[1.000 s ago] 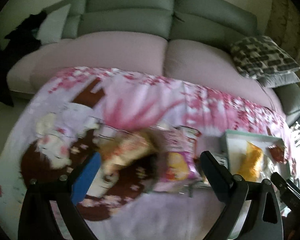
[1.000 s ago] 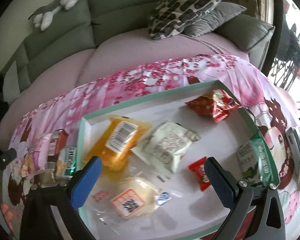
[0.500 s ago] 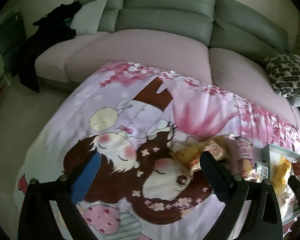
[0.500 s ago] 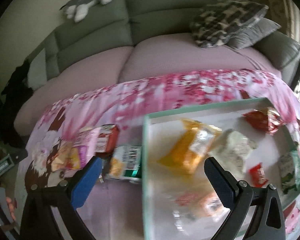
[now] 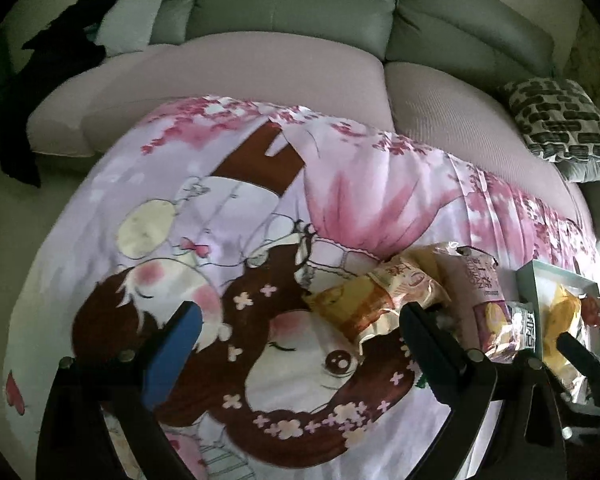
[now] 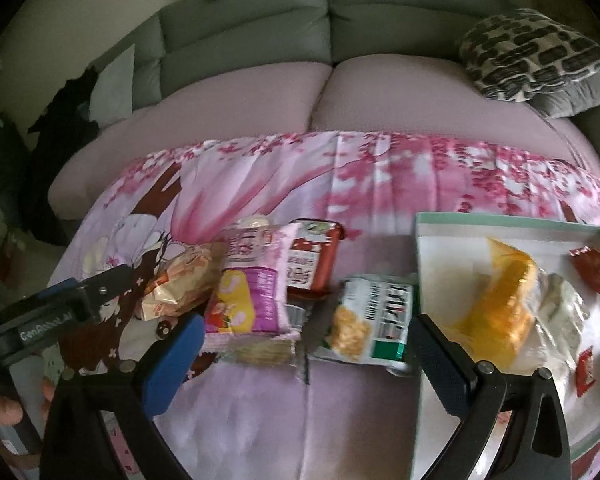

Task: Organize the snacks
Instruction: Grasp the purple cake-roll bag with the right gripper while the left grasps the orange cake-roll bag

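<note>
- Snacks are split in two lots: several already lie in the tray (image 6: 500, 227), and a loose cluster sits on the cartoon-print cloth (image 6: 260, 420) just left of it.
- Nearest me, my right gripper (image 6: 300, 354) hangs over the cloth with its tongs spread wide and nothing between them; a second ago it was over the tray, so I have swung it left toward the loose packets.
- Just ahead of its fingers lie the green-and-white packet (image 6: 370, 322), touching the tray's left wall, and the pink-and-purple pouch (image 6: 252, 288).
- Behind those sit the red packet (image 6: 310, 262) and, further left, the orange-and-cream bag (image 6: 182, 280).
- My left gripper (image 5: 296, 328), tongs also wide apart and empty, has pulled away from the pile and now faces mostly bare cloth, the orange-and-cream bag just off its right finger.
- Inside the tray I see the yellow packet (image 6: 496, 312), a pale wrapped one beside it and small red ones; the far end is cut off.
- Beyond the cloth is the sofa (image 6: 320, 92) with a patterned cushion (image 6: 532, 52).
- I judge the green-and-white packet the likely next pick.
</note>
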Demonstrator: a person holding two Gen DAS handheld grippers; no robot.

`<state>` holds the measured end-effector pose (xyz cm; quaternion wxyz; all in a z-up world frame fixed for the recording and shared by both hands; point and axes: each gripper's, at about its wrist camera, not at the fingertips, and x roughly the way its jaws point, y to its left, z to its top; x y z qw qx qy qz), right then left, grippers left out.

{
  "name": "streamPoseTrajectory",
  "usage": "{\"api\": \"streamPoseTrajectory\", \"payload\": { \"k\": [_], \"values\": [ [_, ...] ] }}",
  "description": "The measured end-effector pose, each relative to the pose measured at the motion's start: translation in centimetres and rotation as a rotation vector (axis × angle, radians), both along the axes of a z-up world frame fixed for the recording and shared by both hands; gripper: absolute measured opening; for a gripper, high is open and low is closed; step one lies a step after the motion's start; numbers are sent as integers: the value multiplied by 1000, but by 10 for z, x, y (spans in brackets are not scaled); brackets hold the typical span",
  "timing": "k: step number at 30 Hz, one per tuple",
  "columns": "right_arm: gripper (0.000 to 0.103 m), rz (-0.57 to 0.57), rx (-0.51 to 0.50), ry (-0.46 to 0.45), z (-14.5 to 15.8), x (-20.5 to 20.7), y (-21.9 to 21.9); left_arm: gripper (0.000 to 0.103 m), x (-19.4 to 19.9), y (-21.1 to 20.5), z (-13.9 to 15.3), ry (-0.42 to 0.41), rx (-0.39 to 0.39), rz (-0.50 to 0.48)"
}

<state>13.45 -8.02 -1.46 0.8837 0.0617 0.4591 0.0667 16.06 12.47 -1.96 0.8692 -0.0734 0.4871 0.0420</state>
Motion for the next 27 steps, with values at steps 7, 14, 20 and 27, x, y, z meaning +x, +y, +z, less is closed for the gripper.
{"api": "streamPoseTrajectory", "payload": {
  "k": [7, 14, 20, 27],
  "values": [
    [95, 27, -34, 33, -10, 20, 17, 99, 17, 6, -12, 36, -37, -5],
    [86, 60, -42, 44, -15, 36, 30, 99, 27, 14, -17, 42, -63, -2],
    [69, 84, -47, 68, -23, 42, 37, 99, 35, 7, -21, 52, -78, -42],
    [56, 81, -19, 72, -25, 40, 30, 99, 40, -7, -22, 62, -86, -103]
  ]
}}
